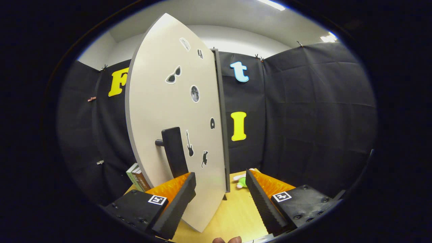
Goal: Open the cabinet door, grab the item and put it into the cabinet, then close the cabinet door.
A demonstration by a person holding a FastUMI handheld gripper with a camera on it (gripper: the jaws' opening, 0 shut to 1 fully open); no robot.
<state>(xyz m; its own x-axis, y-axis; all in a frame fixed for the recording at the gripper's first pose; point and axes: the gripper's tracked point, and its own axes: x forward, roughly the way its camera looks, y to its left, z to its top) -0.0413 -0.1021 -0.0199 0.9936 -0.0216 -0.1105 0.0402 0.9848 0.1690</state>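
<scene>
Gripper view: tongs (221, 197) are spread wide and grasping nothing. The cabinet door (168, 118) is swung open, and its lower edge sits in the gap between the fingers, close to the left one. The dark handle (174, 152) ends just above the left fingertip and is not touched. The item, a small green-and-white toy (241, 180), is lying on the desk (233, 212) beyond the door edge, partly hidden behind the right finger. Books (137, 178) are seen to the left, behind the door.

Risks, as judged:
- The door edge can be struck by the left finger if the tongs are driven straight at the toy; the door would be swung or jammed.
- The handle can be snagged on a leftward sweep.
- The toy looks soft and low, so it can be pushed along the desk rather than pinched if the approach is shallow.
- How far the door is open cannot be told, so room for insertion is unconfirmed.
</scene>
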